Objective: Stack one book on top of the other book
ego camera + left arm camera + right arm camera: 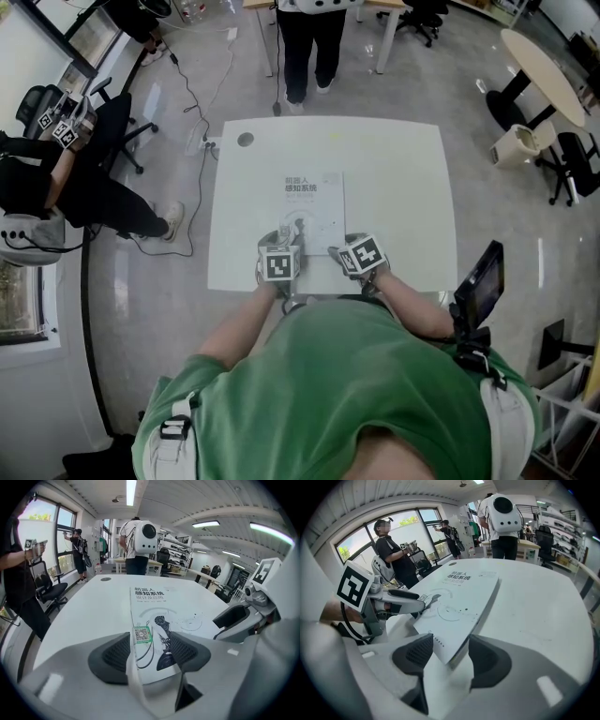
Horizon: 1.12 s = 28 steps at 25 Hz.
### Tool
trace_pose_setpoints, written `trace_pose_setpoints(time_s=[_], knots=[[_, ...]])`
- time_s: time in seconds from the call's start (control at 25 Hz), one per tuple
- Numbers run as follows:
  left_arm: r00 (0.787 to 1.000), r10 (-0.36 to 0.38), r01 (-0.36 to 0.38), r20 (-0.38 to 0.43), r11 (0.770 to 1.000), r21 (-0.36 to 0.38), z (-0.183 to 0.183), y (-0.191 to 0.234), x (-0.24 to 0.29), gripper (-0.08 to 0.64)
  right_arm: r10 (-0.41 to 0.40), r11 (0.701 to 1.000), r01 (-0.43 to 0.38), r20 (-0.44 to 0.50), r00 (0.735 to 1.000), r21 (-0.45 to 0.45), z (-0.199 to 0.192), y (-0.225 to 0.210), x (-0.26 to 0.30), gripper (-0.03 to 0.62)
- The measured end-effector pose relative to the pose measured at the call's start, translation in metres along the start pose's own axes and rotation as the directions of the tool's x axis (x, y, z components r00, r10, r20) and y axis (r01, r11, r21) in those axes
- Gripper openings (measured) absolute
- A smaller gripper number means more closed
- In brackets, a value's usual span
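Note:
A white-covered book (pixel 314 211) lies flat on the white table (pixel 403 187), close to its near edge. Only this cover shows; I cannot tell whether another book lies under it. My left gripper (pixel 286 234) is at the book's near-left corner. In the left gripper view the book (pixel 154 606) runs between the dark pads of that gripper (pixel 149 651), which stand apart, not pressing it. My right gripper (pixel 339 251) is at the near-right corner. In the right gripper view that corner of the book (pixel 459 597) pokes between the spread pads of the right gripper (pixel 451 656).
A person in a white top (pixel 309 47) stands past the table's far edge. Another person in black (pixel 56 187) sits by an office chair at the left. A round cable hole (pixel 246 139) marks the table's far-left corner. A white bin (pixel 516 145) stands at the right.

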<state>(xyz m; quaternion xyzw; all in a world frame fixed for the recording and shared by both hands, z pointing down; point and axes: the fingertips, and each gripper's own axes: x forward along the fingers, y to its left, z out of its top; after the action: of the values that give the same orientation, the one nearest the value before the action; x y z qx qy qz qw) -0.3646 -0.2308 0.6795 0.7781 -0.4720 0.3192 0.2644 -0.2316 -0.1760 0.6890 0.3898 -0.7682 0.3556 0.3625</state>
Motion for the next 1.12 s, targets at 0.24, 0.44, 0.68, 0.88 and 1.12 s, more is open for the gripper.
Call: trace_pose_setpoints(time_s=[0.24, 0.44, 0.68, 0.88, 1.12], knots=[[0.991, 0.042, -0.048, 0.127, 0.998, 0.043, 0.017, 0.013, -0.021, 0.267, -0.080, 0.995, 0.089, 0.148, 0.986, -0.053, 0.022, -0.011, -0.023, 0.236], [0.968, 0.040, -0.066, 0.248, 0.993, 0.097, 0.031, 0.006, -0.045, 0.201, -0.149, 0.984, 0.170, 0.301, 0.942, -0.045, 0.036, -0.016, -0.055, 0.236], [0.928, -0.003, -0.044, 0.372, 0.992, 0.118, 0.049, -0.014, -0.071, 0.102, -0.203, 0.968, 0.248, 0.451, 0.869, -0.042, 0.048, -0.001, -0.103, 0.225], [0.898, -0.021, -0.036, 0.440, 0.992, 0.121, 0.058, -0.036, -0.090, 0.016, -0.192, 0.960, 0.271, 0.527, 0.828, -0.076, 0.050, 0.017, -0.132, 0.181], [0.874, -0.020, -0.057, 0.485, 0.988, 0.143, 0.063, -0.062, -0.118, 0.008, -0.149, 0.961, 0.256, 0.586, 0.797, -0.104, 0.049, 0.028, -0.160, 0.123]])
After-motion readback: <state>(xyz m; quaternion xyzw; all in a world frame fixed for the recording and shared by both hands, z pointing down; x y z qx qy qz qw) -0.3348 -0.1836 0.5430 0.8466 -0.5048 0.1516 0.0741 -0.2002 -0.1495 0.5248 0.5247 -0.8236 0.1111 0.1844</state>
